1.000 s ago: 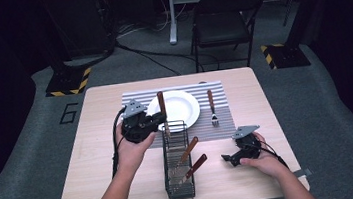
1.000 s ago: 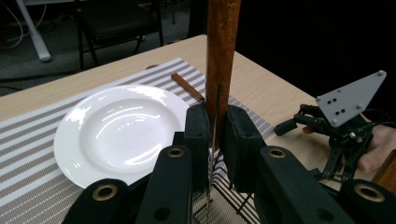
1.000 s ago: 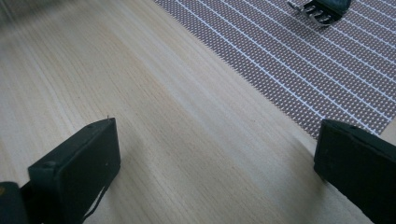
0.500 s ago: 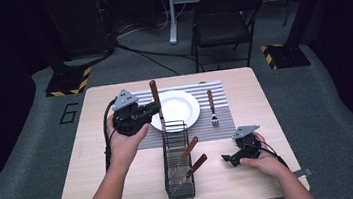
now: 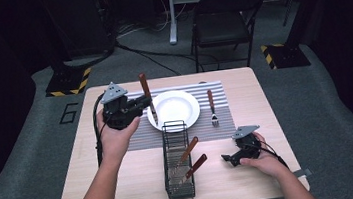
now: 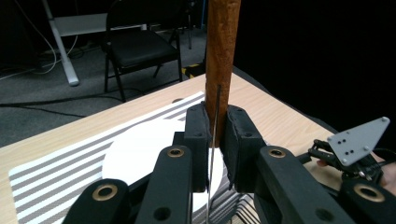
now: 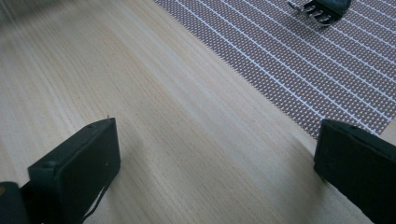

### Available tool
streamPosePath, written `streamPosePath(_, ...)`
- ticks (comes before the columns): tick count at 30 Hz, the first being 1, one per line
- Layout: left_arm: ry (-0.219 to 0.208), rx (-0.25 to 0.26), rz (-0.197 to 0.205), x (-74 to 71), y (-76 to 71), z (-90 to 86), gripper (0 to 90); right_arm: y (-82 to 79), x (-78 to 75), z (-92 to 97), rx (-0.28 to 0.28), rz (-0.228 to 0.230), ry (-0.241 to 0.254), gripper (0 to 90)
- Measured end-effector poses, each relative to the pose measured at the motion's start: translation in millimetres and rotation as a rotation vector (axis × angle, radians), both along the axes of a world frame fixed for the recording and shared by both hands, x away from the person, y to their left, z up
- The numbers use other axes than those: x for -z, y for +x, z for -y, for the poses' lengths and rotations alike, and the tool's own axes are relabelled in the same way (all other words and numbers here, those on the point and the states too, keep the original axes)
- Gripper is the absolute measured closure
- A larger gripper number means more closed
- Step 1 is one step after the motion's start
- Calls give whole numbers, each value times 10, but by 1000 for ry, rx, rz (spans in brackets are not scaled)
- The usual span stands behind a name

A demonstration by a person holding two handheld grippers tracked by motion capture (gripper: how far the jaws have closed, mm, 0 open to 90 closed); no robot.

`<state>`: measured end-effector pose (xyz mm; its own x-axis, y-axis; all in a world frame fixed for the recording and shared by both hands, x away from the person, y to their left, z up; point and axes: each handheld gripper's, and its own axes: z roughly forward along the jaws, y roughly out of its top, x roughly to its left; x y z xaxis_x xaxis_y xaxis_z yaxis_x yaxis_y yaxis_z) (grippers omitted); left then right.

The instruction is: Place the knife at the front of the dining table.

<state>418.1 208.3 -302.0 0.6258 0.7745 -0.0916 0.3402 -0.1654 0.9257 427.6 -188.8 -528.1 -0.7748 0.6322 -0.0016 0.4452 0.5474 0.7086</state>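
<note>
Dark room, pale wooden table (image 5: 124, 186) with a striped grey placemat (image 5: 141, 136) across its far half. Your left forearm reaches up from the near edge, wrist cocked, left gripper (image 5: 141, 103) raised over the mat's left part, just beside the plate. Its jaws are clamped on a knife (image 5: 147, 98): brown wooden handle standing up, thin steel blade pointing down between the pads (image 6: 196, 135). Your right hand rests low at the table's near right, right gripper (image 5: 227, 159) lying close to the wood with its jaws spread wide and nothing between them.

Count: one round white plate (image 5: 173, 111); one wooden-handled fork (image 5: 212, 108) on the mat right of it; one black wire caddy (image 5: 177, 162), oblong, holding two more wooden-handled pieces (image 5: 189, 159) leaning out. One black folding chair (image 5: 223, 18) beyond the table.
</note>
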Motion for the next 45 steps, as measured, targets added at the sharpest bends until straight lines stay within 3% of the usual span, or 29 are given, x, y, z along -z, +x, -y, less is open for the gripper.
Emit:
streamPosePath(15, 21, -64, -34, 51, 300, -148, 801, 0, 0, 0, 0, 0, 0, 0)
streamPosePath(19, 9, -67, -49, 104, 385, -188, 801, 0, 0, 0, 1, -1, 1, 0)
streamPosePath(31, 25, -129, -108, 354, 628, -335, 802, 0, 0, 0, 0, 0, 0, 0)
streamPosePath(45, 35, -199, -195, 681, 794, -478, 802, 1, 0, 0, 0, 0, 1, 0)
